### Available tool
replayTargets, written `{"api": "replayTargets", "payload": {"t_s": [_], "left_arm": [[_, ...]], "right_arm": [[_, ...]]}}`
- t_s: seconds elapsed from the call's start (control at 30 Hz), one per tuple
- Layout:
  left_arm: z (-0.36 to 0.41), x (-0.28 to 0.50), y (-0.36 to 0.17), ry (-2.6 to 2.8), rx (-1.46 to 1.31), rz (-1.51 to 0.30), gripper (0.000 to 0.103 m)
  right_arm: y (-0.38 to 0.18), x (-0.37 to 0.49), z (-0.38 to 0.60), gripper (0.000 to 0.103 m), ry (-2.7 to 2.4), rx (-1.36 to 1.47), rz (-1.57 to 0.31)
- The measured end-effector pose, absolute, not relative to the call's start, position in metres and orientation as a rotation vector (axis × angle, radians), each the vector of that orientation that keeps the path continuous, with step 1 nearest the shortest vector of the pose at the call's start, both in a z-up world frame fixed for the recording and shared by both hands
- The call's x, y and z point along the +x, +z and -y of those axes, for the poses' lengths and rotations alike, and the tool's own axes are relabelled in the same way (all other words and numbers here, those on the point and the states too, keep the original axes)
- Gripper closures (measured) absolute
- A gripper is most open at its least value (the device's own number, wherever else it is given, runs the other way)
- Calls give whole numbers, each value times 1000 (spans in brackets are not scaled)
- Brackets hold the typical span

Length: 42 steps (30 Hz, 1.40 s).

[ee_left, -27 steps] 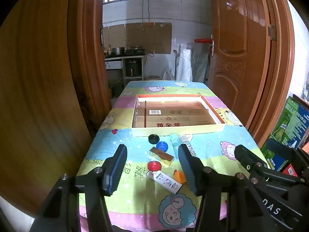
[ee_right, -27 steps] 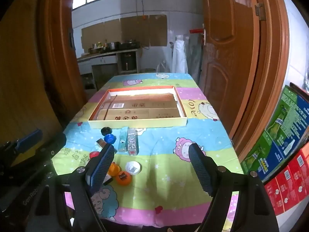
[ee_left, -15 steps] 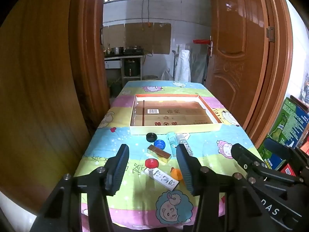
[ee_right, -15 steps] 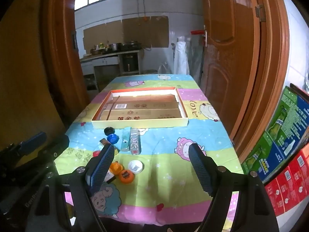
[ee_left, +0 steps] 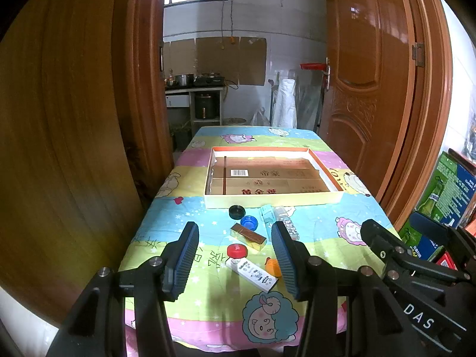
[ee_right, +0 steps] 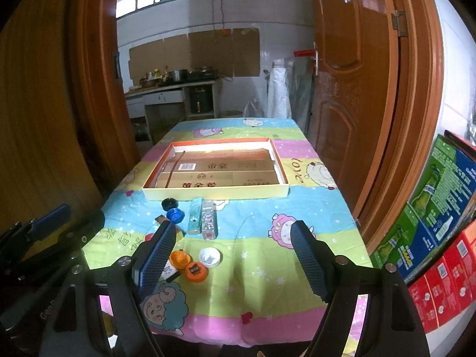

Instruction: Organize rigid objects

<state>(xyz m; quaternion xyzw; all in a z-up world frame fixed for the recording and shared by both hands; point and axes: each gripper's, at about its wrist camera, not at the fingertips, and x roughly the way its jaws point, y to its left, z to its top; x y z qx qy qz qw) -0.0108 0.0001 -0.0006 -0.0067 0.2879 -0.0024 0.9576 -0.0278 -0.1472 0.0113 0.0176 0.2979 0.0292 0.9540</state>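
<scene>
Indoors, both claws, left [ee_left: 235,255] and right [ee_right: 232,255], gape empty above a cartoon tablecloth [ee_right: 267,267] between wooden doors [ee_right: 357,89].

Wooden doors [ee_left: 366,95], tiled kitchen wall [ee_right: 285,15]

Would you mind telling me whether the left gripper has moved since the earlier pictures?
Yes. The left gripper has pulled back from the table: the tray now sits smaller and higher in its view, with more tablecloth showing.
</scene>
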Motion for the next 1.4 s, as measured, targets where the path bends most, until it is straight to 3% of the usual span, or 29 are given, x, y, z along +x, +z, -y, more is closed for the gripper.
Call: {"api": "replayTargets", "payload": {"t_s": [1.4], "left_arm": [[-1, -12, 0, -4, -16, -584, 52]], "right_arm": [[9, -27, 147, 22, 67, 44, -614]]}}
